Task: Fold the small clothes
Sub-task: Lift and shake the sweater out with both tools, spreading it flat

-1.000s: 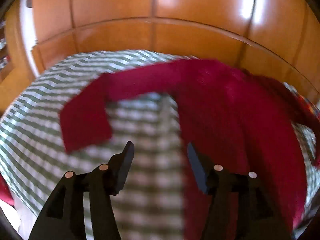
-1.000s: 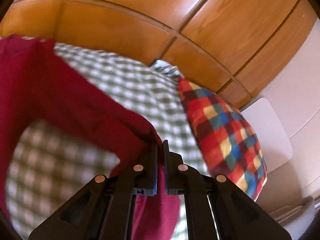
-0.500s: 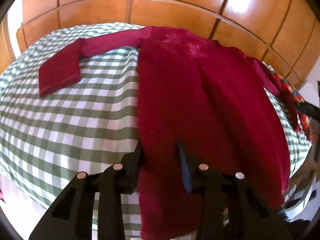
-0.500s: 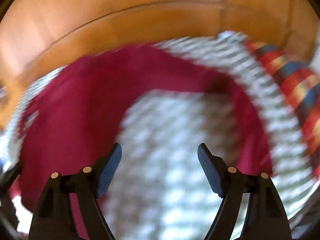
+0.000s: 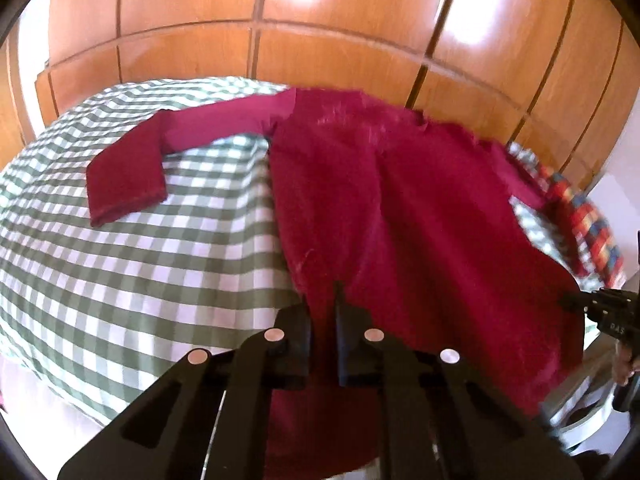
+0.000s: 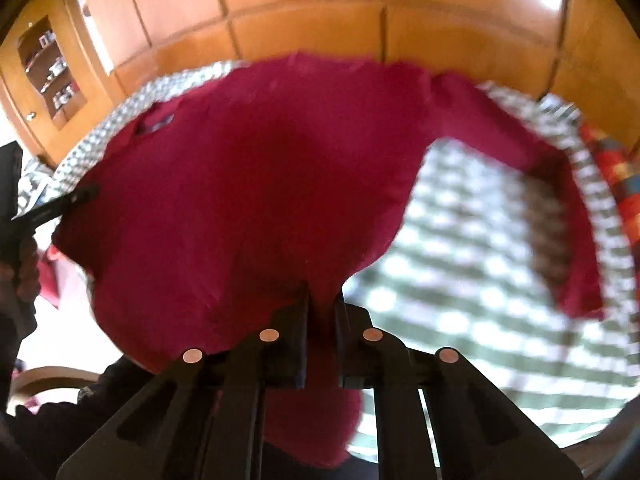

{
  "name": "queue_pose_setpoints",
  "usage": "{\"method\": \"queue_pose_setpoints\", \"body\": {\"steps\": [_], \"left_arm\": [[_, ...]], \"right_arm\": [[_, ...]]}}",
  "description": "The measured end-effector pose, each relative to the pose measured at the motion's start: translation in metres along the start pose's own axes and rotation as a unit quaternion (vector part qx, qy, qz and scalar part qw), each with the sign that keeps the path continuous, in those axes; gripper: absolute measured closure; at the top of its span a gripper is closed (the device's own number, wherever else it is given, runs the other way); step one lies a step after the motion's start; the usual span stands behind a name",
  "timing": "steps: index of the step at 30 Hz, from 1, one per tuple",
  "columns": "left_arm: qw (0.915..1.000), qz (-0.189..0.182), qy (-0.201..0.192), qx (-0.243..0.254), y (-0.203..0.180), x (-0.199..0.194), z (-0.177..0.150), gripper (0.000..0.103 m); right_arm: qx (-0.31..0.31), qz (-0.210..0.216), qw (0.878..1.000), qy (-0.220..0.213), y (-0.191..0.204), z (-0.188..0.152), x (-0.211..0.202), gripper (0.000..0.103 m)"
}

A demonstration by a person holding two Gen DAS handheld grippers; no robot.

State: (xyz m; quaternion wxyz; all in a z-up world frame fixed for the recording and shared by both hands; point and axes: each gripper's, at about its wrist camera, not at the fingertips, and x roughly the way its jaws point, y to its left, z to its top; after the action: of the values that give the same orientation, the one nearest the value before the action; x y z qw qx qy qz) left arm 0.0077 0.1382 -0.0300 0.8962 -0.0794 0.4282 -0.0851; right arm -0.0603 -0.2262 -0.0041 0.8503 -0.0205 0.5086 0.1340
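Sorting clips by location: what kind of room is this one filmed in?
Most likely a bedroom: a bed with a green checked sheet, a wall of wooden wardrobe doors behind it, and a multicoloured checked pillow at the far side.

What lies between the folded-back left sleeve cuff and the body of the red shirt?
Only bare green-checked bedspread. The left wrist view shows it: the sleeve cuff lies apart from the red shirt body, joined only along the sleeve's upper part.
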Motion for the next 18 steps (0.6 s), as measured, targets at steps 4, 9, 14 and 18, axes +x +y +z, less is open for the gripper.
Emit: {"method": "queue_pose_setpoints", "body": {"steps": [4, 9, 14, 18], "left_arm": [[0.9992, -0.034, 0.006, -0.019, 0.003, -0.014, -0.006, 0.096], [0.9981, -0.012, 0.059, 0.014, -0.009, -0.006, -0.04, 0.096], [0.9948, 0.019, 0.098, 0.016, -0.004, 0.002, -0.064, 0.095], [0.9946, 0.036, 0.097, -0.01, 0.005, 0.001, -0.057, 0.069]], "right_arm": [[-0.011, -0.035, 0.999, 0.004, -0.021, -0.015, -0.026, 0.1], [-0.015, -0.035, 0.995, 0.093, -0.025, -0.065, 0.005, 0.1], [-0.013, -0.038, 0.99, 0.138, -0.026, -0.084, 0.028, 0.103], [0.022, -0.028, 0.996, 0.084, -0.044, -0.055, 0.01, 0.082]]}}
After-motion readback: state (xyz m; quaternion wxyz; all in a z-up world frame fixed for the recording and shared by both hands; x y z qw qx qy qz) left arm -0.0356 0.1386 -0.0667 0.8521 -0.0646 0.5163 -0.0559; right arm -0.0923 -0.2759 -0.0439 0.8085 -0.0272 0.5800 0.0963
